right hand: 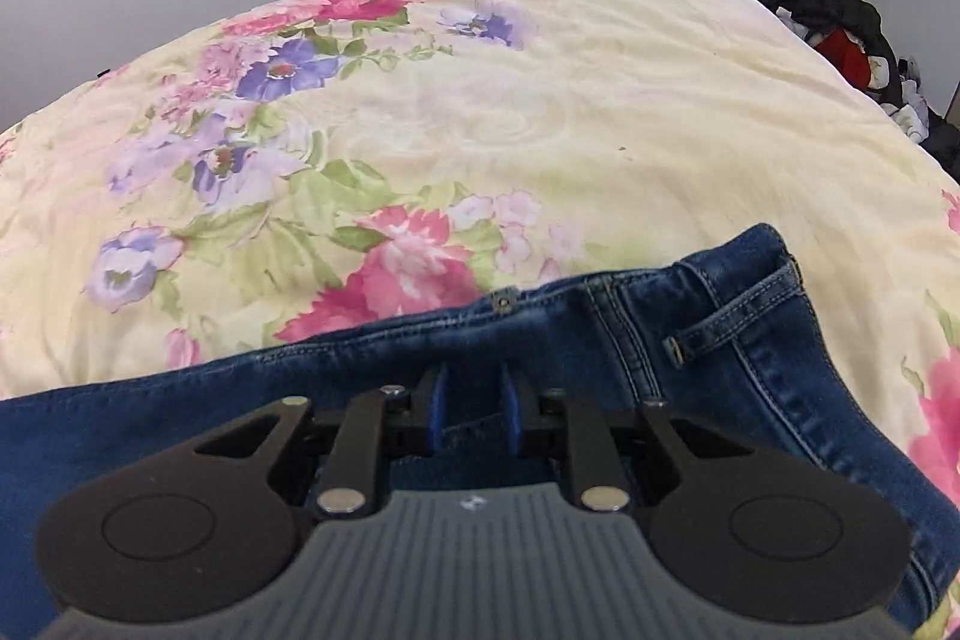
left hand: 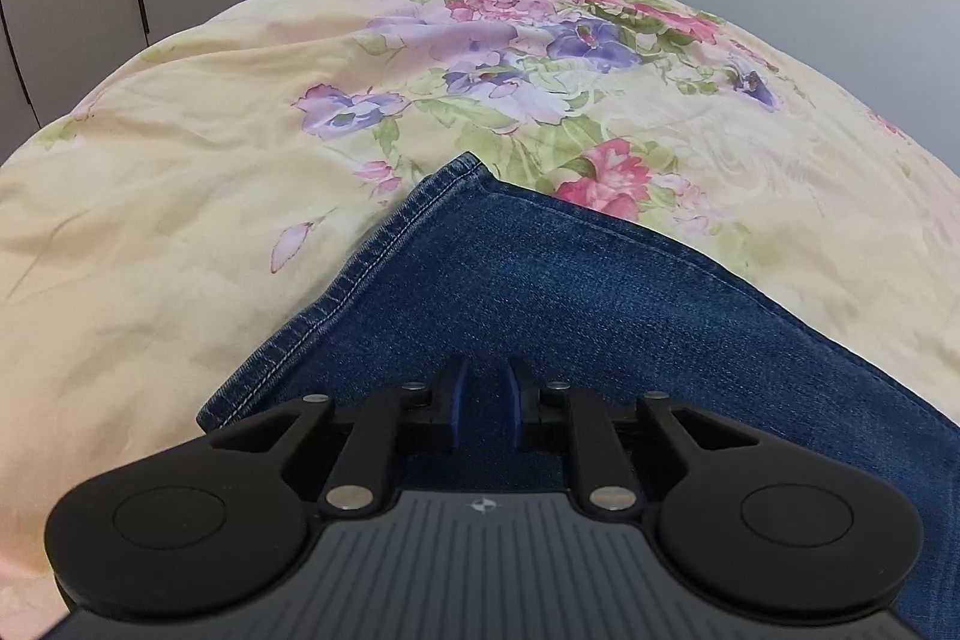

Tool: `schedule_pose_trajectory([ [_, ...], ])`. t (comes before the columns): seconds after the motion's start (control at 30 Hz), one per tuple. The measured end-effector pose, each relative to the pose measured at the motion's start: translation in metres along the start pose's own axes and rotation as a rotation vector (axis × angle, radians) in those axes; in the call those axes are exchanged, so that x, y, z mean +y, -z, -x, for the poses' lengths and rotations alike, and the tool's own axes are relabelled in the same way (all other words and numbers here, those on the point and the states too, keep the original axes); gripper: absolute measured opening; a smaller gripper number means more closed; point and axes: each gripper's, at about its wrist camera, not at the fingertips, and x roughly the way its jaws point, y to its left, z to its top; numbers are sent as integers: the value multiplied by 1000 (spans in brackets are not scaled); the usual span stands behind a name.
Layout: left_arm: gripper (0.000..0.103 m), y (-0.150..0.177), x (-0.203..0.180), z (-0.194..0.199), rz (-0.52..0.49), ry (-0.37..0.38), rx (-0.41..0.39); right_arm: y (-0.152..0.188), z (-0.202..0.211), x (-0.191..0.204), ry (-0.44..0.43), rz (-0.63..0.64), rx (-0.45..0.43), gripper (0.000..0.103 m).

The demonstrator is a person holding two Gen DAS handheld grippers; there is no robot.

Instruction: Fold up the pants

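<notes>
The pair of dark blue denim pants (left hand: 570, 292) lies on the bed, spread over a pale yellow quilt printed with pink and purple flowers (left hand: 198, 172); in the left wrist view a hemmed leg end with pale double stitching points up and away from the camera, its corner resting flat on the quilt; in the right wrist view the waistband end (right hand: 660, 292) shows, with a belt loop, a small rivet and a seamed pocket edge.

The left gripper (left hand: 485, 400) stands low over the leg cloth, its blue pads a narrow slot apart; denim shows through the slot, yet whether the pads pinch a fold of it cannot be told from here. The right gripper (right hand: 471, 403) sits likewise just behind the waistband with a similar narrow gap, denim showing between, and again the hold cannot be confirmed.

Judging by the look, the denim is fairly heavy, limp but with some body, not slippery and in no way fragile; it should drape and drag on the soft quilt rather than slide cleanly. The stitched hem and the thick waistband seem the surest places to take hold, since layered seams give the pads something firm; a pinch on a single flat layer might slip out under the weight.
</notes>
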Motion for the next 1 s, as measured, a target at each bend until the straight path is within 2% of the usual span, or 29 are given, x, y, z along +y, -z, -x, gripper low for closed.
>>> schedule_pose_trajectory([
  [0.13,20,-2,2,-6,17,-10,-3,-7,-28,6,32,2,25,17],
  [0.27,22,-4,7,5,55,-6,-19,-12,-30,10,63,7,34,15],
  [0.3,24,-4,9,11,64,-2,-26,-13,-26,13,77,22,33,15],
  [0.37,39,-2,15,24,79,25,-40,-12,-14,20,106,64,24,16],
  [0.43,44,1,24,41,116,67,-65,-8,4,28,116,95,0,16],
  [0.57,54,12,48,64,241,157,-73,8,41,56,31,133,-27,16],
  [0.67,55,24,69,70,344,197,-62,30,60,94,-66,197,-13,16],
  [0.83,55,47,102,60,527,230,-37,65,81,162,-207,294,-1,16],
  [1.0,56,62,118,35,658,295,-6,89,89,221,-321,359,37,14],
])
